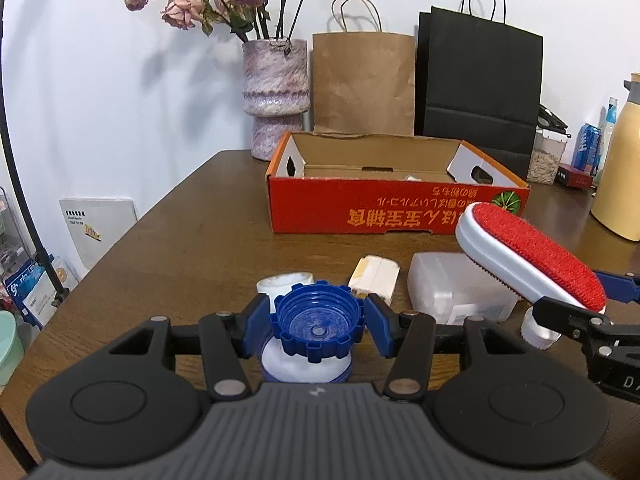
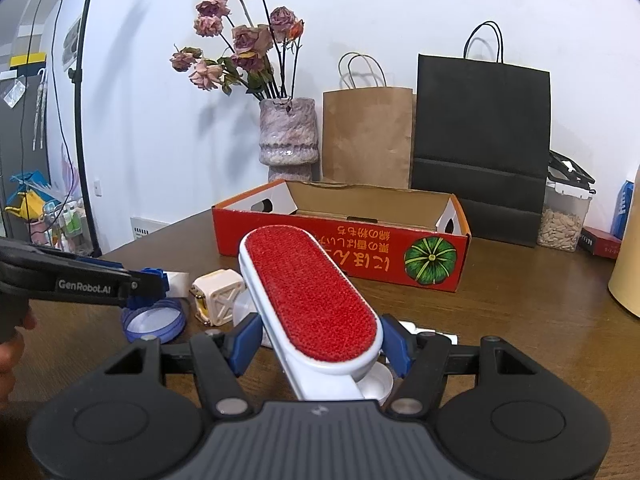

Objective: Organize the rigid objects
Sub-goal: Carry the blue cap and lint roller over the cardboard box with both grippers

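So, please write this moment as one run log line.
left claw: around blue cap | right claw: holding lint brush | box: behind

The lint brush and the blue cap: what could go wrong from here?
The lint brush sticks far out of the right gripper, so it may pivot or hit the red box wall. The left gripper only brackets the blue cap, which may slip.
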